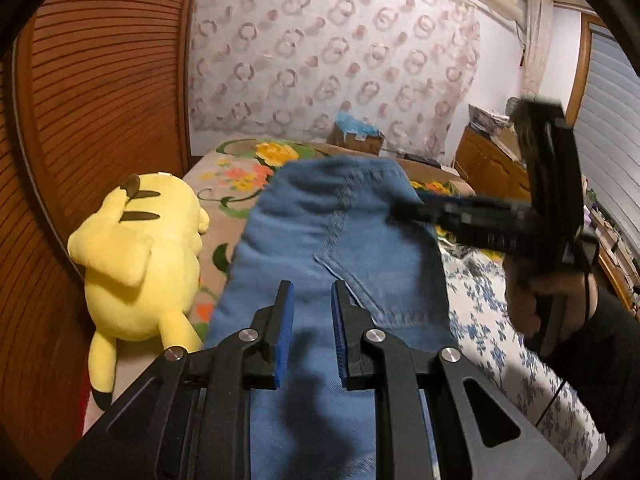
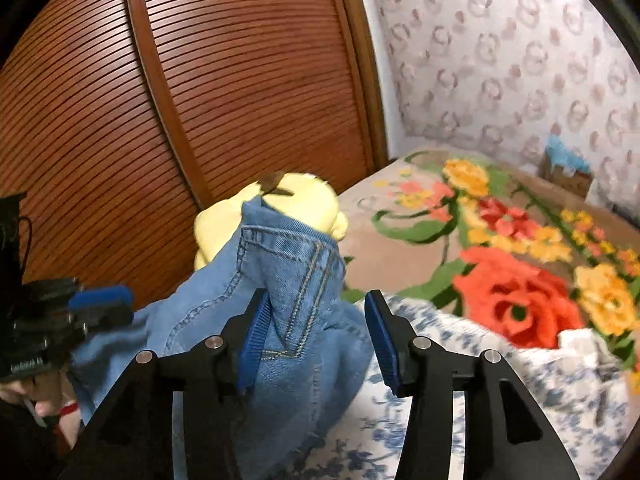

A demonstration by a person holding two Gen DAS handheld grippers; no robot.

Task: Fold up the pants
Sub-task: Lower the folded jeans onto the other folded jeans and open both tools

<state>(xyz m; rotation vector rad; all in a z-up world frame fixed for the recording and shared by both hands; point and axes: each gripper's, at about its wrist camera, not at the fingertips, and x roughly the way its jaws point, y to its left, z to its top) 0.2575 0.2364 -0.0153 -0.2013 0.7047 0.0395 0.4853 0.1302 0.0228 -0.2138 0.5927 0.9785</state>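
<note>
- Jeans (image 1: 320,232), blue denim, lie on the bed (image 1: 500,320) with their long axis running away from me toward the wall; a back pocket faces up, and a yellow plush toy (image 1: 140,256) sits just beside them at the bed's left edge, by the slatted wooden door (image 1: 100,100).
- My left gripper (image 1: 313,332) hangs over the near part of the denim, pads parted, nothing between them.
- My right gripper (image 2: 316,336) is spread wide; its left finger (image 2: 252,332) touches a raised peak of denim with double stitching, which I judge not yet pinched.
- From the left wrist view, my right gripper reaches in from the bed's right side onto the far part of the jeans, so my right hand is nearer the far end and my left nearer the close end.
- Judgement: a fold along the long axis would need each gripper to close on its own end.
</note>
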